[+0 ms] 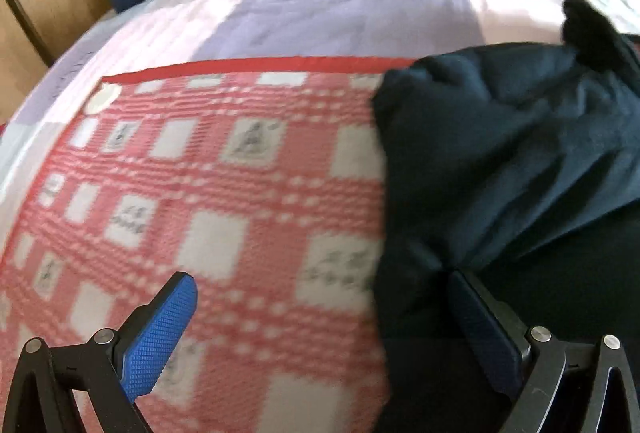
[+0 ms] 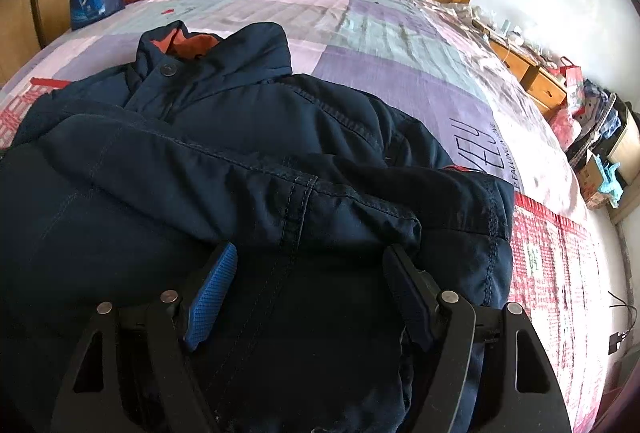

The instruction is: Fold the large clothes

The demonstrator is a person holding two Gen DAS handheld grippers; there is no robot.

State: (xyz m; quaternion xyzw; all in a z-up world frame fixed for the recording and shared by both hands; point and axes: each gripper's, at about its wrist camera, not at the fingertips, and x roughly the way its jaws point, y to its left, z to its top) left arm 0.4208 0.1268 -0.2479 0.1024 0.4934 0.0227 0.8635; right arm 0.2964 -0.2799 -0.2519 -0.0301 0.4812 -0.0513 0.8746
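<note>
Navy jacket (image 2: 248, 161), one, lies on the red checked mat (image 1: 208, 169) toward the bed's near edge, a sleeve (image 2: 224, 169) folded across the body; judged partly folded, more folds left. Left gripper (image 1: 324, 325) spread, empty, over the jacket's left edge. Right gripper (image 2: 308, 297) spread above the jacket, empty.

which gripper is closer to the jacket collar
Right. The right gripper hangs open over the navy jacket, with the collar straight ahead. The left gripper is open at the jacket's edge, mostly over the red checked mat.
</note>
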